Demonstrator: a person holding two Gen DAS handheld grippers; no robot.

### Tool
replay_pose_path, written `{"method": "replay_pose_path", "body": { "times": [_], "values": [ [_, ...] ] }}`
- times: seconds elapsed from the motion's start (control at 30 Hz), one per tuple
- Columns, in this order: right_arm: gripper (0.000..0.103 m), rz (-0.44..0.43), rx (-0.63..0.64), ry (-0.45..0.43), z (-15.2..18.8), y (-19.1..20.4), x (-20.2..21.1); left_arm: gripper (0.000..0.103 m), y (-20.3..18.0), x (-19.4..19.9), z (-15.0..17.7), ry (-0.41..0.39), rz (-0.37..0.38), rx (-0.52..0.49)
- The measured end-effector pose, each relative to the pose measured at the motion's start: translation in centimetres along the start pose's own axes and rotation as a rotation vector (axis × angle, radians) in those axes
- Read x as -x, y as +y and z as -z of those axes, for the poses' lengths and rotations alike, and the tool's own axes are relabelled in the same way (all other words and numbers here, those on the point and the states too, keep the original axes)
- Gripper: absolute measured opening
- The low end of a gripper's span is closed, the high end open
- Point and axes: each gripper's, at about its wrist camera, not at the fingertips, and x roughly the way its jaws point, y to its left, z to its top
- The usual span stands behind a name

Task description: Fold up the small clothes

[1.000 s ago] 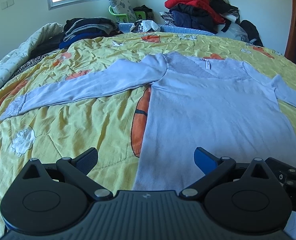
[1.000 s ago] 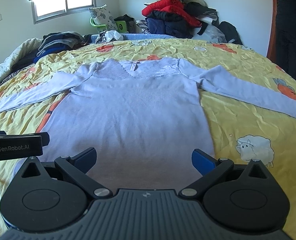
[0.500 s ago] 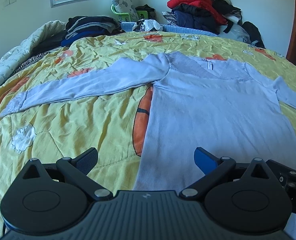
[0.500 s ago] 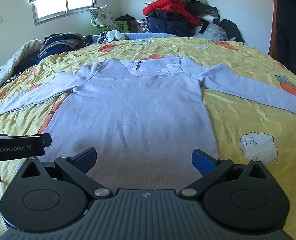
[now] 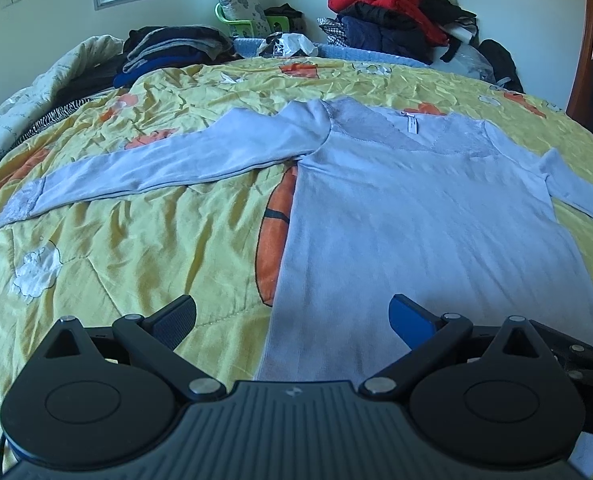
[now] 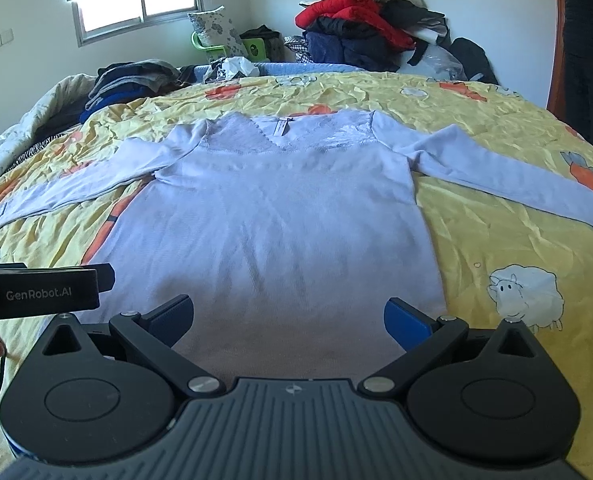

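**Q.** What is the item to be folded, and where does it lie?

**A.** A pale blue long-sleeved top [image 6: 280,220], spread flat and face up on the yellow patterned bedspread [image 6: 496,248] of the bed. Its collar [image 6: 280,130] points away from both cameras and its hem is nearest them, so the long axis of the body runs straight ahead from the grippers. The two sleeves extend sideways: the left sleeve [image 5: 156,168] towards the left edge of the bed, the right sleeve [image 6: 516,184] towards the right edge.

**Q.** How do the grippers stand relative to it?

**A.** The left gripper [image 5: 292,316] hovers at the hem, over the left side seam; its jaws are spread wide and hold nothing. The right gripper [image 6: 288,316] hovers over the middle to right part of the hem, jaws likewise wide and empty. Neither appears to touch the cloth. The two grippers sit close side by side.

**Q.** Which relation governs the coming move?

**A.** Probably nearness by side: the left sleeve lies ahead and to the left of the left gripper, the right sleeve ahead and to the right of the right gripper. Folding has not begun.

**Q.** And farther out?

**A.** Piled clothes [image 6: 360,32] by the far wall, and a window [image 6: 136,8].
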Motion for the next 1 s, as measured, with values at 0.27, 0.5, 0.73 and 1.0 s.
{"method": "replay_pose_path", "body": {
  "times": [0.27, 0.5, 0.73, 1.0],
  "values": [
    [0.103, 0.012, -0.014, -0.001, 0.0, -0.4, 0.0, 0.103, 0.0, 0.0, 0.0, -0.004, -0.016, 0.001],
    [0.103, 0.042, -0.015, -0.012, 0.1, -0.8, 0.0, 0.103, -0.2, -0.1, 0.0, -0.003, -0.012, -0.007],
    [0.103, 0.017, 0.007, -0.056, -0.2, -1.2, 0.1, 0.103, -1.1, -0.7, -0.3, -0.009, -0.002, -0.023],
    [0.102, -0.006, -0.046, -0.126, -1.8, -5.7, 0.0, 0.103, -2.2, -1.2, -1.5, -0.067, 0.020, -0.027]
  ]
}}
